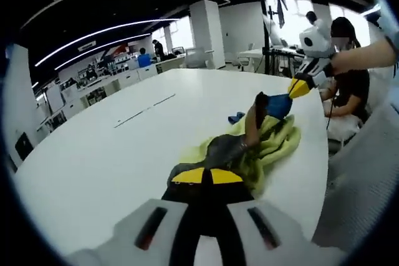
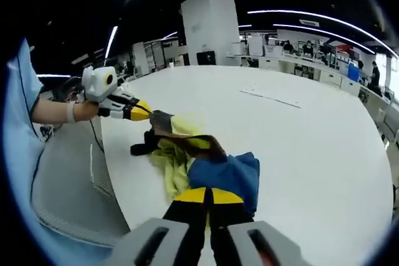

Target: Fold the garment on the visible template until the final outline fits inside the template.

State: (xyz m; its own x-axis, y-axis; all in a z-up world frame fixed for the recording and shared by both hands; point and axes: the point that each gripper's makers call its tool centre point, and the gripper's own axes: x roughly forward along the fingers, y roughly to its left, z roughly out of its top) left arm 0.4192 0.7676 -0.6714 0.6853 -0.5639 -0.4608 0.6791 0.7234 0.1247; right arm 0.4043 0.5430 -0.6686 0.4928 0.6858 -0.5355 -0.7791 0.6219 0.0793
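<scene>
Each camera rides low and close behind its own fingers, facing the other across the shared garment [image 1: 262, 144] on the bench [image 1: 124, 141].

The garment [image 1: 262, 144] is a bunched-up heap of yellow-green, blue and dark grey fabric, nowhere near flat. It sits on the white table [image 1: 112, 154] near the edge, around 2 o'clock from centre in the left gripper view, one dark end lifted up.

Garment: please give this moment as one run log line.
garment: bunched on white table, not folded | left gripper: shut on garment | right gripper: shut on garment | template: cannot tell
</scene>
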